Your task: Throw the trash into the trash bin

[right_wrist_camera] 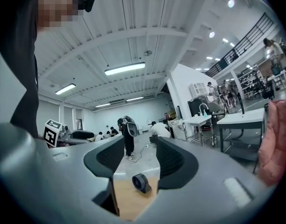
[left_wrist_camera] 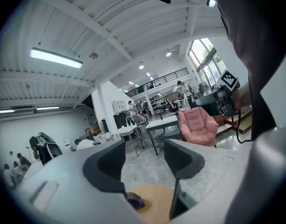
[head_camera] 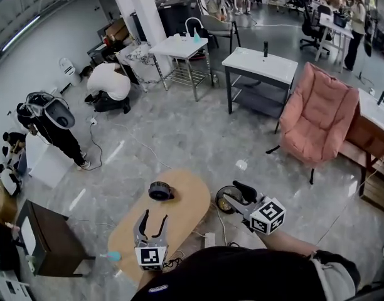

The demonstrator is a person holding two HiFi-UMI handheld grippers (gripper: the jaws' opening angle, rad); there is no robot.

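Open lab hall: sink unit [head_camera: 260, 64], armchair [head_camera: 320, 115], mezzanine [left_wrist_camera: 165, 77].

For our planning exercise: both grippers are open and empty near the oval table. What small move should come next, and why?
Probably ease the right gripper forward and down toward the dark round item on the wooden table. Its jaws stand apart and empty, and in the right gripper view the item sits framed between them, untouched.

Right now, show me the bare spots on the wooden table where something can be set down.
Bare wood lies to the right of the black roll, out to the table edge, and in the strip between the roll and the left tool. The near end is crowded: the left tool hangs over it, open and empty.
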